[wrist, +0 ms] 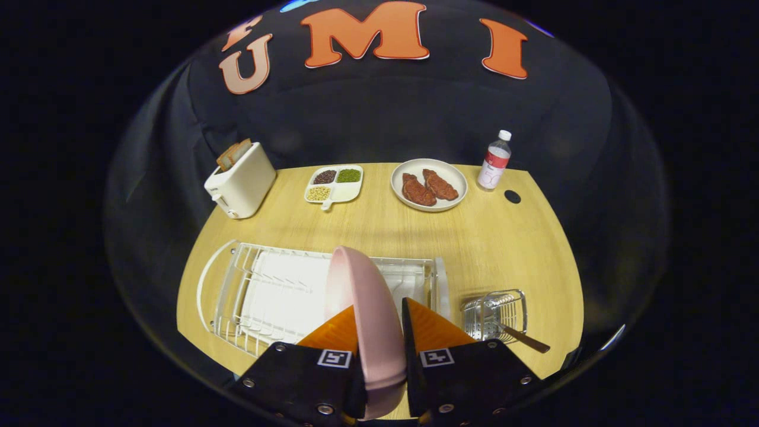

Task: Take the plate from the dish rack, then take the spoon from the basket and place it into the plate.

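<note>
A pink plate (362,296) stands on edge between my two fingers, held over the white wire dish rack (267,290). My gripper (379,323) is shut on the plate's rim, one finger on each face. To the right of the rack sits a small metal wire basket (495,314), and a spoon with a brown handle (525,338) lies in it, the handle poking out toward the table's near right edge. The rack's slots behind the plate hold nothing else.
At the back of the wooden table (415,231) stand a white toaster with bread (240,181), a divided dish of beans (334,184), a white plate with two pieces of meat (429,184) and a water bottle (494,161). A dark round hole (512,196) lies near the bottle.
</note>
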Available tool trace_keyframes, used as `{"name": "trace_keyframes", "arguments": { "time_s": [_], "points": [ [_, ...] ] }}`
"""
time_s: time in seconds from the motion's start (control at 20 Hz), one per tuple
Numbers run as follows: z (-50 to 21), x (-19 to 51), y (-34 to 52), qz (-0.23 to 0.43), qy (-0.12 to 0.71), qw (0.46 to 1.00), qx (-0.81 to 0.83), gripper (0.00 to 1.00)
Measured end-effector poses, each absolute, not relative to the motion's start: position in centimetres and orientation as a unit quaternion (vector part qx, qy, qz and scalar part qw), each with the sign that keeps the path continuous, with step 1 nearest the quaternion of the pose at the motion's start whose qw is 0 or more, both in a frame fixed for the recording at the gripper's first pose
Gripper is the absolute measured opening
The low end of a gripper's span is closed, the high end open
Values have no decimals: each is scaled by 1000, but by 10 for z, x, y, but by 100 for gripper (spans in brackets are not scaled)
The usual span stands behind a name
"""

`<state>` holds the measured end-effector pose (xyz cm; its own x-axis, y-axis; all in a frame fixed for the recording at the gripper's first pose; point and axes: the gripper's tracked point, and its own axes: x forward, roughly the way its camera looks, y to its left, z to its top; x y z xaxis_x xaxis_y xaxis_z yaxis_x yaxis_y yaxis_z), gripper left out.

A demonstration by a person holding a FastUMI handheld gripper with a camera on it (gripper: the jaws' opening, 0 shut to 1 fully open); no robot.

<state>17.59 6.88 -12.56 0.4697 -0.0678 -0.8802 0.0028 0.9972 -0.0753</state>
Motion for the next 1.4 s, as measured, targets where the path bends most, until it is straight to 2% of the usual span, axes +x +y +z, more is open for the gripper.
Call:
{"name": "trace_keyframes", "arguments": {
  "time_s": [0.2, 0.55, 1.0, 1.4],
  "points": [
    [-108, 162, 56, -17, 490, 870, -42, 28],
    [-98, 109, 63, 37, 480, 876, -20, 28],
    [-109, 44, 67, 89, 477, 874, 8, 28],
    [-138, -1, 56, 95, 486, 867, 62, 28]
  ]
}}
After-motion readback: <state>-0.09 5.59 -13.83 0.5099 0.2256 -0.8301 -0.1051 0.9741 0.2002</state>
